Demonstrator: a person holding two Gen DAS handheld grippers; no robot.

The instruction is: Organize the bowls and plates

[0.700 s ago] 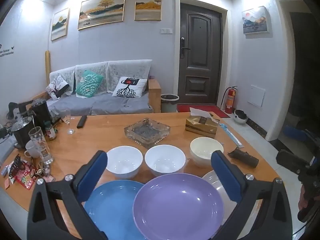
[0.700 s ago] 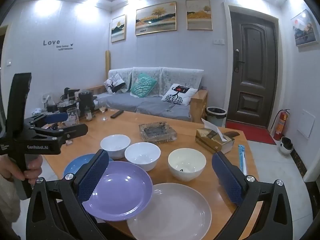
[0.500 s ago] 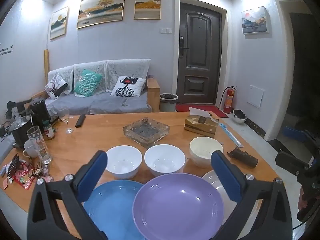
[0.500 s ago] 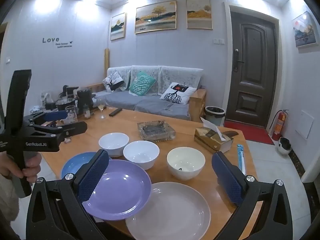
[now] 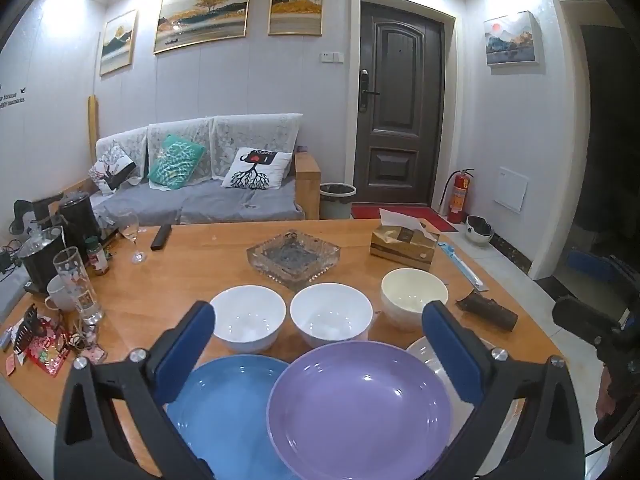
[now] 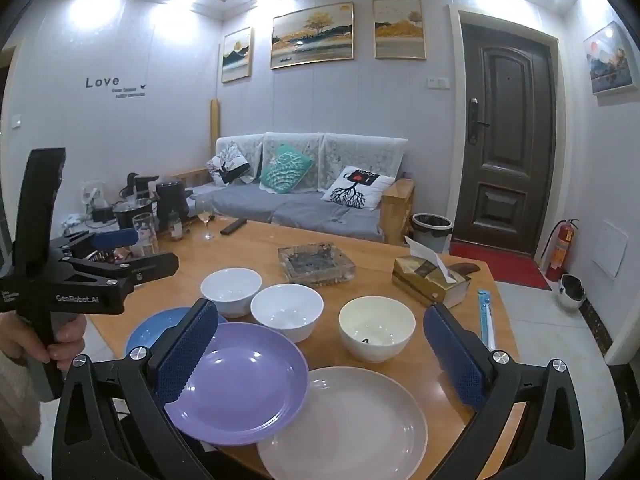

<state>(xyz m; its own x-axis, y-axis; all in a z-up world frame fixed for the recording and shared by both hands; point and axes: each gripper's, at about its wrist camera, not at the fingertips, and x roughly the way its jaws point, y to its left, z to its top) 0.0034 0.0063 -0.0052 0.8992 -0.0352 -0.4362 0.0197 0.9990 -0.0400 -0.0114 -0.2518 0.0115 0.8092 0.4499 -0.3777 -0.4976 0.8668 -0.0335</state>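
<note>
Honestly, with both my left gripper (image 5: 318, 344) and right gripper (image 6: 320, 344) gaping empty above overlapping plates near the table (image 6: 384, 256) edge, nudging the purple plate (image 6: 236, 380) risks sliding the pale plate (image 6: 352, 424) off.

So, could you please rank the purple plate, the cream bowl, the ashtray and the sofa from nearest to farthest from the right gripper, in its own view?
1. Purple plate: just below the left finger of the right gripper.
2. Cream bowl: ahead, between the fingers.
3. Ashtray: mid-table, beyond the bowls.
4. Sofa: against the far wall.
</note>
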